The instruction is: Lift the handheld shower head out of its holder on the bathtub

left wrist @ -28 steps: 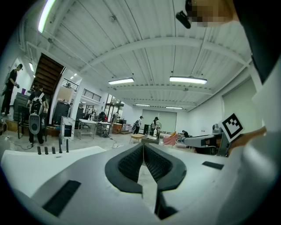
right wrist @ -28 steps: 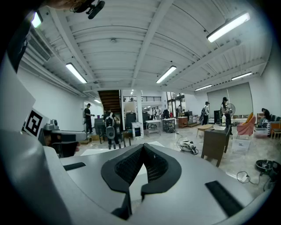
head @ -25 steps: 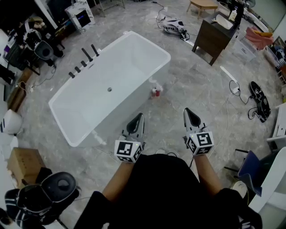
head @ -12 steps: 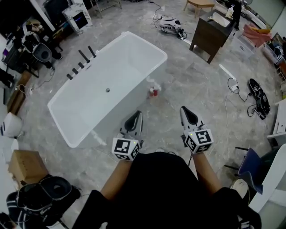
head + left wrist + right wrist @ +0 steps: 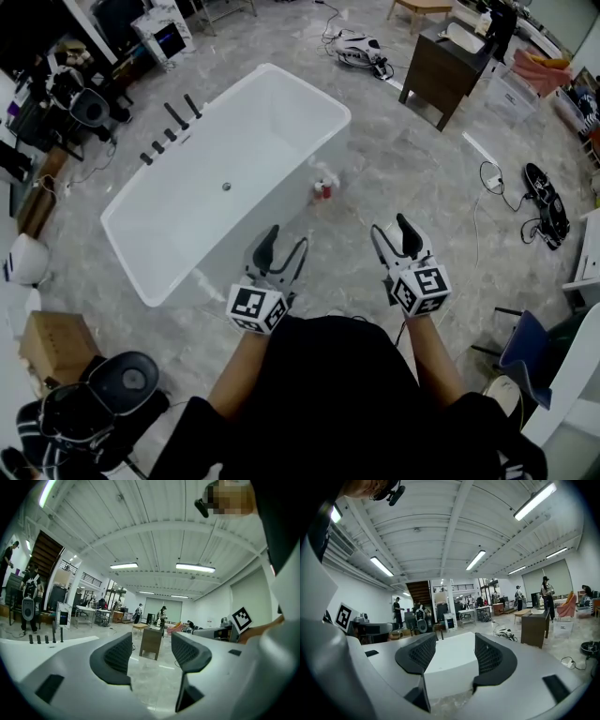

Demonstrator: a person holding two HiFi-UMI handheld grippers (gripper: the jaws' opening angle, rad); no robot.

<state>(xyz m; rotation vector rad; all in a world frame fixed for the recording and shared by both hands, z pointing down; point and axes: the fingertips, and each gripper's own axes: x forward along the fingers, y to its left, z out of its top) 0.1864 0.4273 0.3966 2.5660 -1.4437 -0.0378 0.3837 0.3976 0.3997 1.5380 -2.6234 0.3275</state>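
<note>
Two grippers, left (image 5: 287, 236) and right (image 5: 390, 225), jaws just spread wide, nothing between them. One tub (image 5: 319, 94); five black fittings (image 5: 161, 146) on its far rim (shower head (image 5: 193, 106) included). Open floor (image 5: 412, 169) between.

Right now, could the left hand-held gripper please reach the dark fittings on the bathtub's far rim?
Probably not yet. The left hand-held gripper, jaws just opened and empty, hovers short of the bathtub's near rim; the dark fittings stand across the basin. Stepping closer should help.
</note>
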